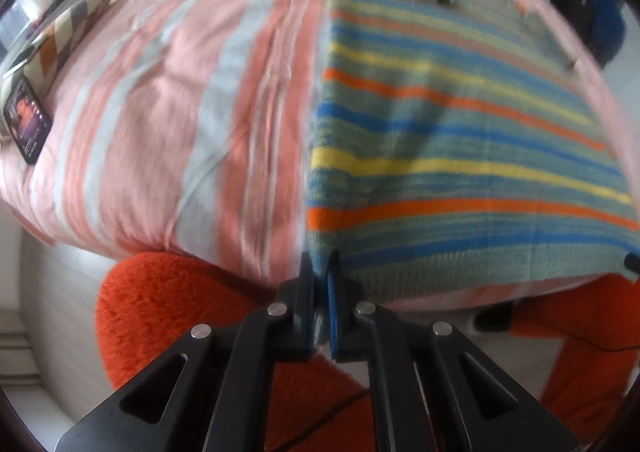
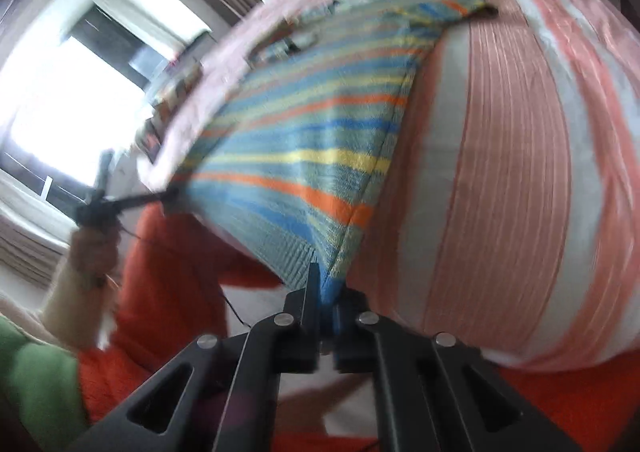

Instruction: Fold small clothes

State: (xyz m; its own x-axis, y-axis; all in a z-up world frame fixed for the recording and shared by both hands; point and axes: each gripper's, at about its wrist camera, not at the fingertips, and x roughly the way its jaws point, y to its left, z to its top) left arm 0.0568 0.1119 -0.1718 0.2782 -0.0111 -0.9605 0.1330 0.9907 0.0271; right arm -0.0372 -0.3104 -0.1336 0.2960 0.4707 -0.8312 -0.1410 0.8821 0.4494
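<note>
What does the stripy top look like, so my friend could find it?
Find the big bed with the pink and grey bedspread. On its near edge lies the striped knit top, with both tongs pinching its bottom corners. Only it has blue, yellow and orange bands on green.

Small knitted garment (image 1: 460,156) in blue, yellow, orange and grey-green stripes, spread flat, near ribbed hem corners pinched, lying on the bed
</note>
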